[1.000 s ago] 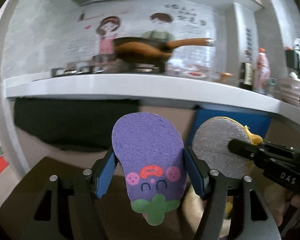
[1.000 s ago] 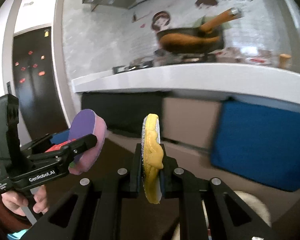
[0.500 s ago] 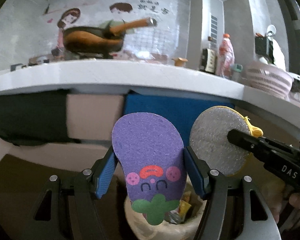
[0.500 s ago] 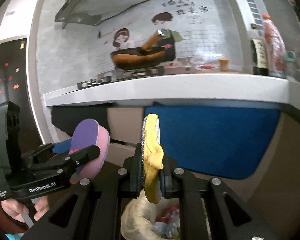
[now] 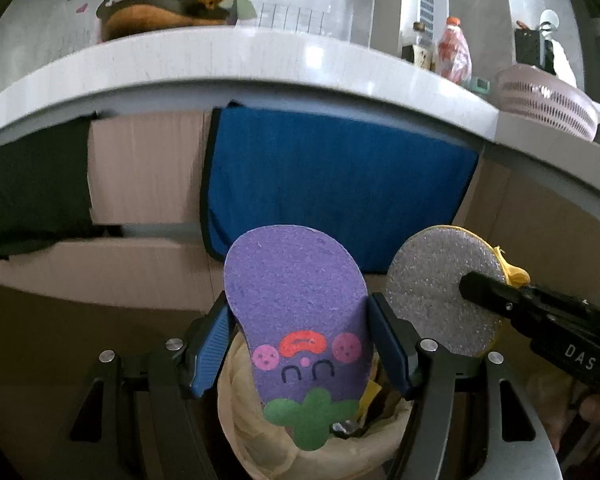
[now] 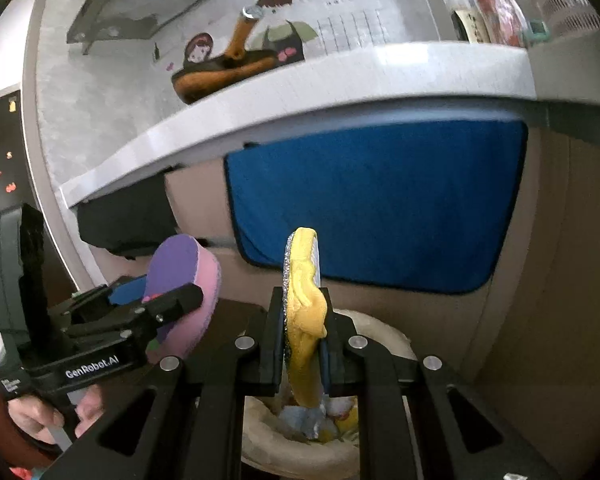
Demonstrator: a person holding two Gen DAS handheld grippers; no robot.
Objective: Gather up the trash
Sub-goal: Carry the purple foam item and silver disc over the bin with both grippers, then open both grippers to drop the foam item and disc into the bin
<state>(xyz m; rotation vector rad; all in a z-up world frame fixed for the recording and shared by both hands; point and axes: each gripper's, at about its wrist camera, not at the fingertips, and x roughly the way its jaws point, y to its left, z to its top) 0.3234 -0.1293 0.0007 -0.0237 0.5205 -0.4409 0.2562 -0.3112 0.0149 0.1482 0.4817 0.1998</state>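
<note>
My left gripper [image 5: 300,336] is shut on a purple eggplant-shaped sponge [image 5: 296,300] with a painted face and a green leaf; its blue pads press both flat edges. Seen from the right wrist, that purple sponge [image 6: 180,276] has a pink back. My right gripper [image 6: 302,320] is shut on a thin yellow sponge [image 6: 304,292] with a silver glitter face, held edge-on. From the left wrist, this round silver sponge [image 5: 440,288] hangs just right of the purple one. Below both grippers stands a trash bin with a cream liner [image 5: 252,432], also the bin [image 6: 384,332], holding wrappers.
A white countertop [image 5: 260,64] runs across above, carrying a frying pan [image 5: 160,12], bottles [image 5: 452,52] and a pink colander [image 5: 548,104]. A blue cloth [image 5: 340,184] and a black cloth [image 5: 32,192] hang on the cabinet front. A hand [image 6: 52,416] holds the left gripper.
Both grippers have moved rightward along the counter and downward with their sponges. The trash bin has come into view beneath them, and the blue cloth now fills the background.
</note>
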